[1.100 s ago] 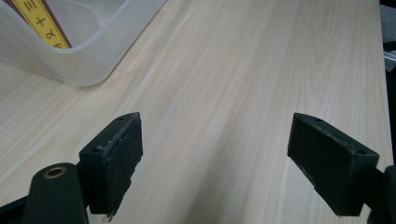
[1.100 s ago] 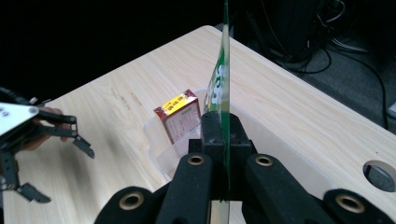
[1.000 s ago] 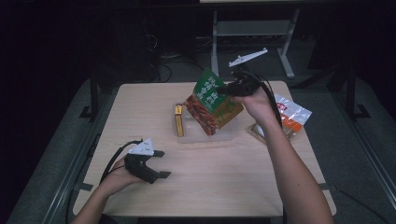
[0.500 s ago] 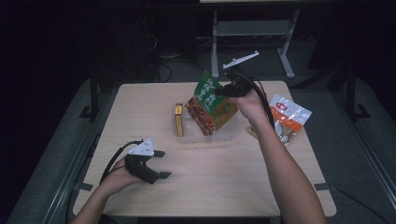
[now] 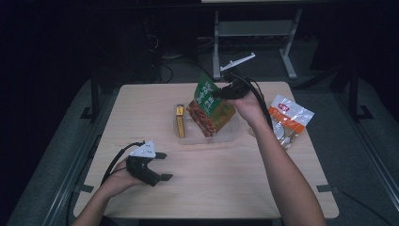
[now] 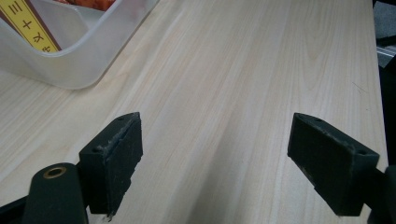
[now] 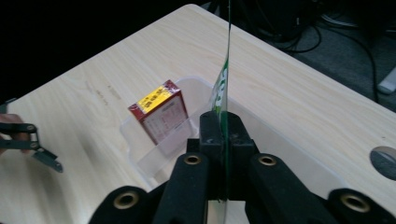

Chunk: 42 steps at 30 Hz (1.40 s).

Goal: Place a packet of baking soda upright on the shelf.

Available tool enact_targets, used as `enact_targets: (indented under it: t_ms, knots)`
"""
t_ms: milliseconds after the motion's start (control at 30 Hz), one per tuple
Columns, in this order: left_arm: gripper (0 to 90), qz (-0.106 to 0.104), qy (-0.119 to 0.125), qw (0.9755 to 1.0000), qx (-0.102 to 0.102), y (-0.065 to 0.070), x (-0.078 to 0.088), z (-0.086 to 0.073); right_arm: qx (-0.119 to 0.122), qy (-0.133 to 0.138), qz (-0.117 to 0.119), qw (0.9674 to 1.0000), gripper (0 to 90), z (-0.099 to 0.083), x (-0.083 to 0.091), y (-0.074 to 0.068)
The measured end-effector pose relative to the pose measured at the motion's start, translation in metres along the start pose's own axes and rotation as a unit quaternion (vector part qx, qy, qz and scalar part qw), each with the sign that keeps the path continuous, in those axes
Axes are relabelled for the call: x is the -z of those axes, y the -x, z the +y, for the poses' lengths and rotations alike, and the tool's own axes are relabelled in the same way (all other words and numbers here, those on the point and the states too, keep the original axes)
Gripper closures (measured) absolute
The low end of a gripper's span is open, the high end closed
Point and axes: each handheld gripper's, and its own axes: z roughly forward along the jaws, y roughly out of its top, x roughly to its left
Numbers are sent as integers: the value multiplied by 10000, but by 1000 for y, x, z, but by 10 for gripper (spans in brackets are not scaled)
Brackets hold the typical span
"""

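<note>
Lowered slightly since a second ago, the right gripper point(image 5: 221, 92) now holds the green snack bag point(image 5: 207, 92) closer over the clear plastic bin point(image 5: 235, 134), with the bag's lower, orange-red end dipping into the bin. Its jaws have just been easing apart a little, yet in the right gripper view they are pressed together on the bag's thin top edge point(image 7: 223, 93), which stands upright between the black pads. A dark red box with a yellow label point(image 7: 159, 114) stands on end in the same bin, at its left end in the high view, just beside the bag but apart from it. At the near left of the wooden table point(image 5: 226, 188), the left gripper point(image 5: 162, 165) has kept its place, resting in the person's left hand point(image 5: 120, 179) with its grey three-cornered plate on top. The left gripper view shows its two jaws spread wide with bare tabletop between them, and a rounded corner of the bin point(image 6: 70, 60) ahead at the upper left. An orange-and-white snack packet point(image 5: 287, 120) lies flat on the table to the right of the person's right forearm, well apart from the bin.
</note>
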Motion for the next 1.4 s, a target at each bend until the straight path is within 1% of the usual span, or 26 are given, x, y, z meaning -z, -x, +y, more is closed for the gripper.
enact_targets:
  t_ms: [100,200,333,433,467,500,533,633,667,700,733,767,800,967,1033,1067,1100,1133,1200,1333,1400]
  knots:
    - [176,-27,-7,10000,33,1,-1,0,71,-33,7,10000,824,-2,3,-2]
    - [176,-38,-33,10000,7,1,-2,0,138,-60,-15,9999,798,-6,6,-3]
    - [176,-49,-51,10000,-15,2,-2,0,197,-49,-40,9998,782,-18,13,-4]
    - [176,-59,-106,9999,-45,1,-3,0,166,-79,-25,9998,779,-27,18,-4]
    - [176,-70,-52,10000,29,3,-4,0,173,-67,-15,9998,777,-30,20,-3]
    - [176,-75,-59,10000,24,3,-4,0,196,-36,-8,9998,777,-33,22,-3]
    - [176,-74,-71,9999,14,3,-4,0,170,-17,1,9999,777,-35,23,-3]
    - [176,-89,-81,9999,14,3,-5,0,189,66,-8,9998,780,-41,31,-4]
    - [176,-92,-91,9999,18,3,-5,0,140,80,1,9999,789,-42,33,-4]
    - [176,-93,-94,9999,24,4,-6,0,211,110,40,9997,794,-43,35,-3]
    - [176,-94,-93,9999,20,4,-6,0,144,94,48,9998,824,-44,37,-4]
    - [176,-97,-91,9999,23,4,-6,0,121,104,9,9999,861,-44,39,-5]
    - [176,-94,-95,9999,12,4,-6,0,110,112,-7,9999,895,-44,40,-4]
    - [176,-85,-102,9999,4,4,-6,0,150,135,29,9998,900,-42,39,-4]
    - [176,-78,-126,9999,-5,3,-6,0,161,140,-6,9998,900,-37,37,-5]
    - [176,-76,-142,9999,-21,3,-6,0,208,148,2,9997,900,-35,36,-5]
    - [176,-62,-144,9999,-22,4,-6,0,182,126,10,9998,900,-33,35,-6]
    - [176,-69,-160,9998,-26,3,-6,0,285,136,-23,9995,900,-30,34,-6]
    - [176,-69,-126,9999,-10,3,-6,0,261,127,-10,9996,900,-25,33,-10]
    - [176,-77,-109,9999,12,3,-6,0,368,73,-79,9993,900,-14,26,-14]
    - [176,-80,-115,9999,13,3,-6,0,360,55,-105,9993,900,-10,23,-16]
